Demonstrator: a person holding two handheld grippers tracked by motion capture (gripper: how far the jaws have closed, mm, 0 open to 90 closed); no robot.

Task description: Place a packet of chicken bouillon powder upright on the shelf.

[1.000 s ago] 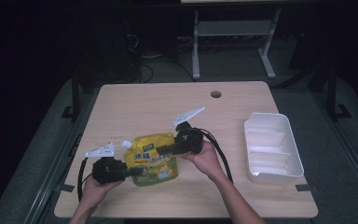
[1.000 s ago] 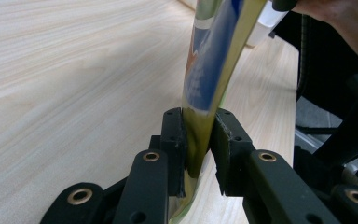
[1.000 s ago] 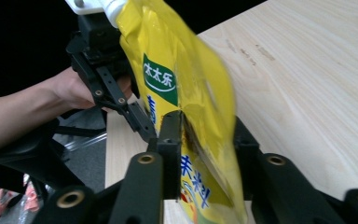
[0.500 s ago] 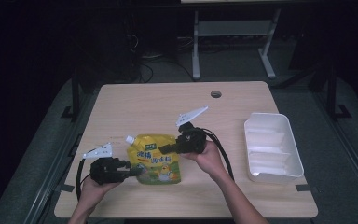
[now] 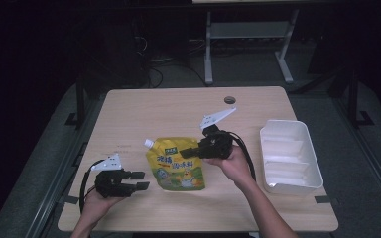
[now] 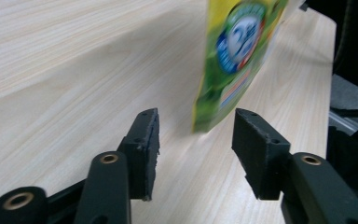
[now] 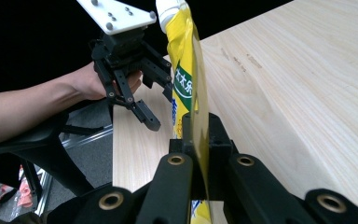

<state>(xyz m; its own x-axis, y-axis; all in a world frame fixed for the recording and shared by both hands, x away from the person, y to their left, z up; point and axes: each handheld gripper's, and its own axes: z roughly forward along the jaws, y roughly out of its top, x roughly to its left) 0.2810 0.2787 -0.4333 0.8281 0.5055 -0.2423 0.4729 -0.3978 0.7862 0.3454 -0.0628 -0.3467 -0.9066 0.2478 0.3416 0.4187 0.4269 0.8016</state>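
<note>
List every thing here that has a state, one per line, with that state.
Pouch: capped, held by its edge, hanging off the table in the left gripper view.
Right hand-held gripper: shut on the pouch.
Left hand-held gripper: open, jaws just opened, clear of the pouch.
Tray: empty, on the table.

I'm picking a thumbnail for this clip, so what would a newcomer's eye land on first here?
The bright yellow-green spouted pouch near the table's front middle stands out most, pinched at its right edge by the shut right hand-held gripper. To its left, the left hand-held gripper has just been opening, with nothing between its jaws. A white compartment tray sits at the table's right edge.
</note>
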